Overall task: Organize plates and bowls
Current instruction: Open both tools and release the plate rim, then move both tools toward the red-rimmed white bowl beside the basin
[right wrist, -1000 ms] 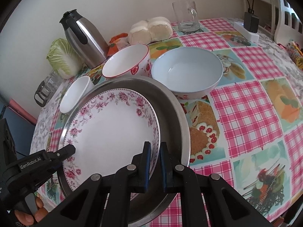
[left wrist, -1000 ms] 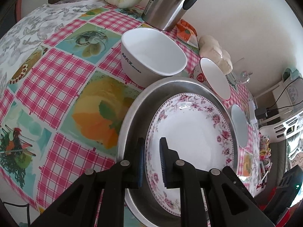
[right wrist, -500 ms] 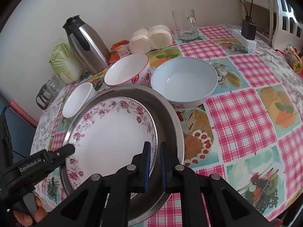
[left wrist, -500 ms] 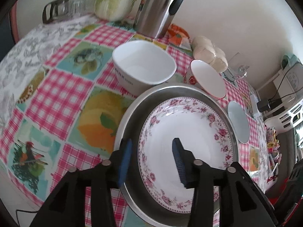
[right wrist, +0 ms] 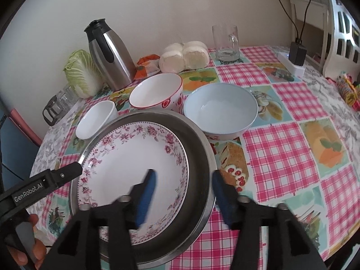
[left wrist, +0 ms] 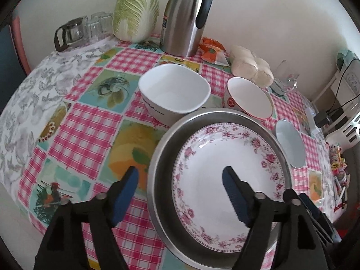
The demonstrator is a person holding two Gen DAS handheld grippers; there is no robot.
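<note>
**Q:** Claws first: what are they doing?

**A:** Both were pinched on the floral plate a second ago, one at each side of its rim. Now the left claw is spread wide and holds nothing; half a second back it was only part open. The right claw is also wide and empty, though it was clamped half a second ago. Its left pad looks motion-blurred.

**Q:** Where is the plate?

**A:** It lies inside the steel basin, resting on its own, pushed toward the basin's 9 o'clock side in the right wrist view. Both claws straddle the near rim without touching it, as far as I can tell.

**Q:** What does that mean for the task?

**A:** The plate seems delivered and released, so that step looks finished. Three bowls wait on the counter beyond the basin: a white square bowl at 11 o'clock, a red-rimmed bowl at 12, and a pale blue bowl at 1 o'clock. Probably one of them is next.

**Q:** Anything else nearby?

**A:** A steel thermos jug stands behind the bowls, near the wall.
</note>
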